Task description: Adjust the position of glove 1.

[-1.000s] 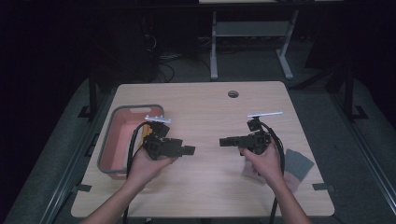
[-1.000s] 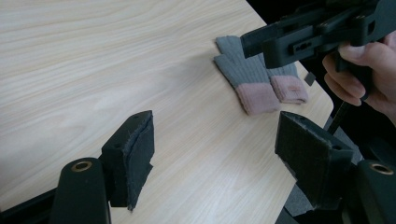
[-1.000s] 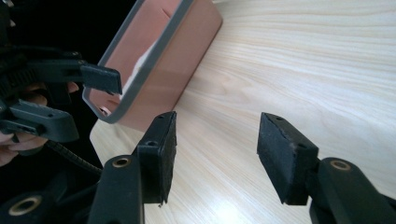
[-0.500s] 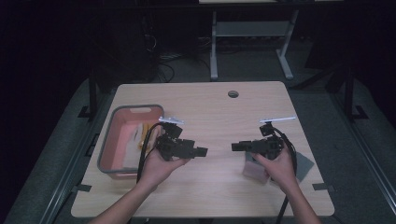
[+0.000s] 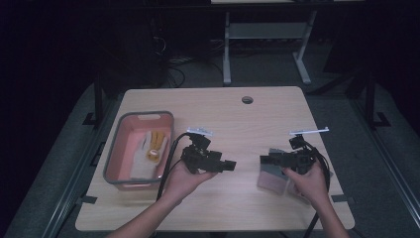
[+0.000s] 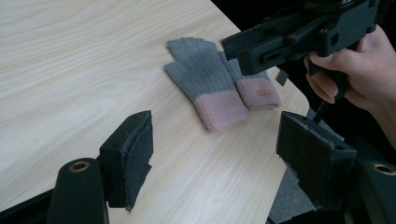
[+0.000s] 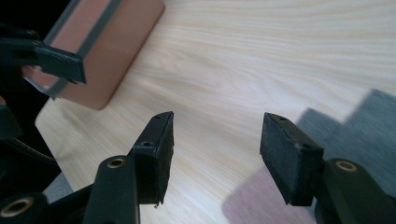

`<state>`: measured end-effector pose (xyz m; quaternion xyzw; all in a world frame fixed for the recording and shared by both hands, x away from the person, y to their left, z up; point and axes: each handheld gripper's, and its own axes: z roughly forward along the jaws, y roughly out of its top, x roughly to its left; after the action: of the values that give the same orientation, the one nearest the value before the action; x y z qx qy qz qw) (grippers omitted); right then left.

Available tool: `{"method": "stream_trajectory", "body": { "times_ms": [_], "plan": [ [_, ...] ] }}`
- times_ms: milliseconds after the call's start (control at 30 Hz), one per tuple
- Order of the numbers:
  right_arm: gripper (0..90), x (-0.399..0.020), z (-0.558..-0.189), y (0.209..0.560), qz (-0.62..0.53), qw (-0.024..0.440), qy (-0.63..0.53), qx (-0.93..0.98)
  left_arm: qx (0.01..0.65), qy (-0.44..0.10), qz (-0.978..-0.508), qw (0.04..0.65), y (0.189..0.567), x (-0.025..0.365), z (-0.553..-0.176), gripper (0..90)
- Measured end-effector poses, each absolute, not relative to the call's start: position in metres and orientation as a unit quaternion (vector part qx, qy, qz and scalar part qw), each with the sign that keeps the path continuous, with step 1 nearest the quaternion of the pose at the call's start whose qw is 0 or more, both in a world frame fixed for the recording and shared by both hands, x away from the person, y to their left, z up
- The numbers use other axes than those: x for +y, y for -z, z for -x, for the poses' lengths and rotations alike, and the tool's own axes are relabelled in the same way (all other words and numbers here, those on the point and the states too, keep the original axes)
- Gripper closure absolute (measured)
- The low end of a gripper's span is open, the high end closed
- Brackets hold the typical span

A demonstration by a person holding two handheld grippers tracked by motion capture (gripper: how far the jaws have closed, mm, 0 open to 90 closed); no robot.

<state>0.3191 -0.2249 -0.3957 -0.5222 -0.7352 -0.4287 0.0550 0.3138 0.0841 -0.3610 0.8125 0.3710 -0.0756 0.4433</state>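
Light wood counter (image 5: 218, 208), dark room, grey floor. Two grey gloves (image 6: 219, 88) with pink cuffs at right edge, under right tool (image 5: 262, 161). One pink bin (image 5: 115, 163) left. Both tools gaping, empty; left tool (image 5: 233, 165) mid-counter.

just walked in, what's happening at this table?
A person holds a black two-jaw gripper in each hand over a light wooden table. The left gripper and the right gripper are both open and hold nothing. A pair of grey knitted gloves with pink cuffs lies flat near the right gripper. A pink plastic bin with a grey rim at the left holds white and yellow gloves.
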Motion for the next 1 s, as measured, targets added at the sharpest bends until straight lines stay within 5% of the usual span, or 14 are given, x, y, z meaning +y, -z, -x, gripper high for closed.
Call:
{"method": "stream_trajectory", "body": {
  "times_ms": [1000],
  "plan": [
    [42.9,-0.286,-0.284,0.423,0.572,-0.033,0.352,-0.74,0.341,0.082,-0.829,0.437,0.383,0.031,-0.305,26.9]
  ]
}}
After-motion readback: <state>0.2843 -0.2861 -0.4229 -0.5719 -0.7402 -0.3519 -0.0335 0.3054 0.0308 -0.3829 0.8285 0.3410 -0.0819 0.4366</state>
